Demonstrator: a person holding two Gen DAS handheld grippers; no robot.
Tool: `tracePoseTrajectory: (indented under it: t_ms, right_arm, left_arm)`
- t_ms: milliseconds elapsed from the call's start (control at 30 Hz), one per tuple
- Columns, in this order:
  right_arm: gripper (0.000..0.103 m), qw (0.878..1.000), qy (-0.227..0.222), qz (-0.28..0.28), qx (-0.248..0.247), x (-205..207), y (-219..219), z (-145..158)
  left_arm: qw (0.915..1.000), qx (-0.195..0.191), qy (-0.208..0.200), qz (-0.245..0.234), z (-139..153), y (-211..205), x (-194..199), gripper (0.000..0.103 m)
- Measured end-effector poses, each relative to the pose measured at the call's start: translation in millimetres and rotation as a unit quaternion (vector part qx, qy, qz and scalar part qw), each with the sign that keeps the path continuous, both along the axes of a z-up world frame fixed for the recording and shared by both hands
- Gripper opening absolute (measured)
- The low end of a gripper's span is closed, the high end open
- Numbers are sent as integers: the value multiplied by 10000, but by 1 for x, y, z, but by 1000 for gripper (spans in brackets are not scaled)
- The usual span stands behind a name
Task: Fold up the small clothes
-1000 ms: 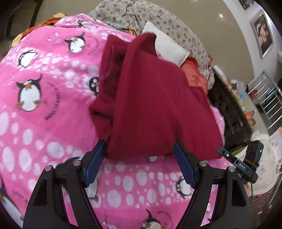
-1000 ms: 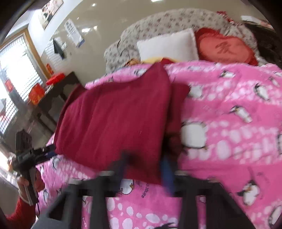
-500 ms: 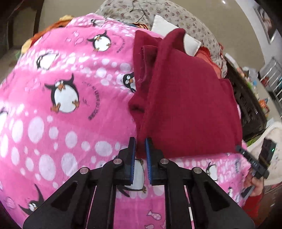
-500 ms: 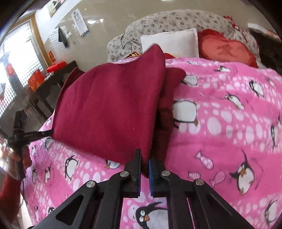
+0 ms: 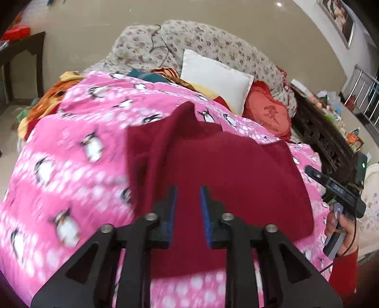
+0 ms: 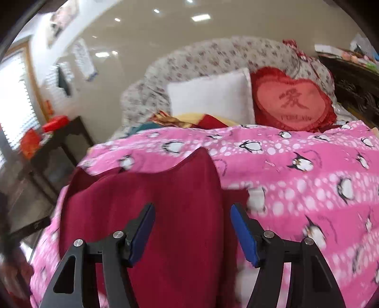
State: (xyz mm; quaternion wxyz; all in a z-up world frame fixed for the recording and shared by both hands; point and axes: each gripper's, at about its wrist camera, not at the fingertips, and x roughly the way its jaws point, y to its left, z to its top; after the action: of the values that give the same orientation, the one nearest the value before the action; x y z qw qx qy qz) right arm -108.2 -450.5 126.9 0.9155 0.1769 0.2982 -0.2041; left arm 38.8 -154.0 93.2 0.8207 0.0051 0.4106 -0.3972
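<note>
While both jaws part, left tool point(image 5: 187, 208) and right tool point(image 6: 193, 232) empty above the maroon garment point(image 5: 227, 170).

A glossy beige wall point(image 6: 146, 35) reflects ceiling lights; a bright shuttered window point(image 6: 16, 99) sits left, beside a dark wooden side table point(image 6: 61, 142) and framed picture point(image 5: 341, 21).
</note>
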Motion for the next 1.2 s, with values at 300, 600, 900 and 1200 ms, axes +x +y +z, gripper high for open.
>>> tracePoseTrajectory:
  t_ms: [300, 600, 900, 1200]
  right_arm:
    - [13, 9893, 1256, -336, -659, 58, -34, -47]
    - [16, 9971, 402, -392, -521, 13, 0, -8]
    - [24, 9955, -77, 943, -94, 76, 94, -1]
    - [24, 9971, 296, 566, -419, 132, 96, -46]
  left_arm:
    - [9947, 601, -182, 813, -33, -70, 82, 25]
    - [9947, 132, -172, 1000, -23, -43, 60, 25]
    - [9899, -121, -144, 1406, -43, 9, 21, 50]
    - [9910, -387, 143, 1270, -65, 16, 29, 63]
